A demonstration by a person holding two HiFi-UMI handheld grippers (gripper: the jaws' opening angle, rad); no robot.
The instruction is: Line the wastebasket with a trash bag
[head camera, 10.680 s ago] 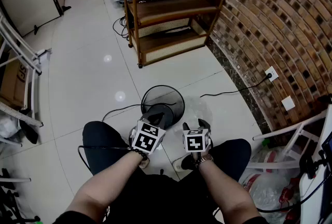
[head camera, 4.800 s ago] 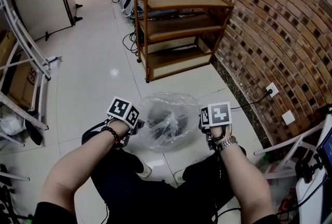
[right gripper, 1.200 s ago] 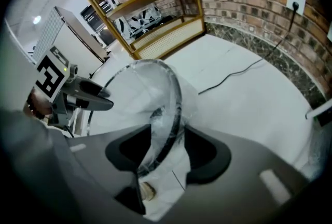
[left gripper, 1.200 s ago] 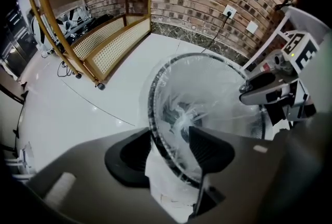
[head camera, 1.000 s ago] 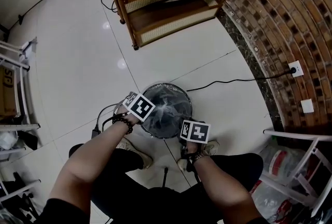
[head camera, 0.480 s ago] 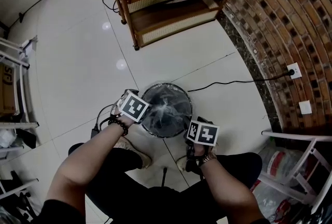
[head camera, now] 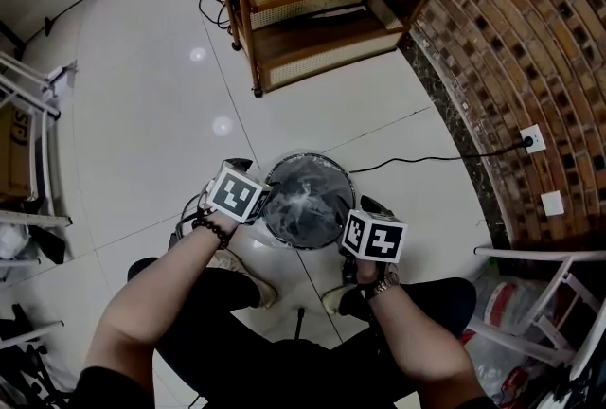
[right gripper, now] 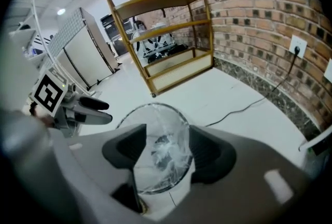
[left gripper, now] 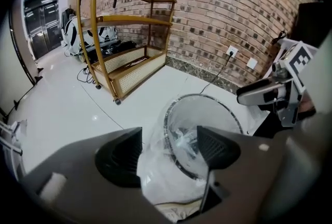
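Left gripper [left gripper: 168,151], right gripper [right gripper: 165,151] risen, jaws just opened, clear of trash bag [head camera: 303,204].

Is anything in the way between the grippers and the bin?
No, nothing visible. The left gripper and right gripper hover at either side of the bin, their jaws just opened and holding nothing. Only the bag is there, already lining the bin.

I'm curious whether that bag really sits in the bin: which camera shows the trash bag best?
The left gripper view: the clear trash bag drapes over the wastebasket rim, close up. The head view shows it small from above; the right gripper view, mostly its crumpled inside.
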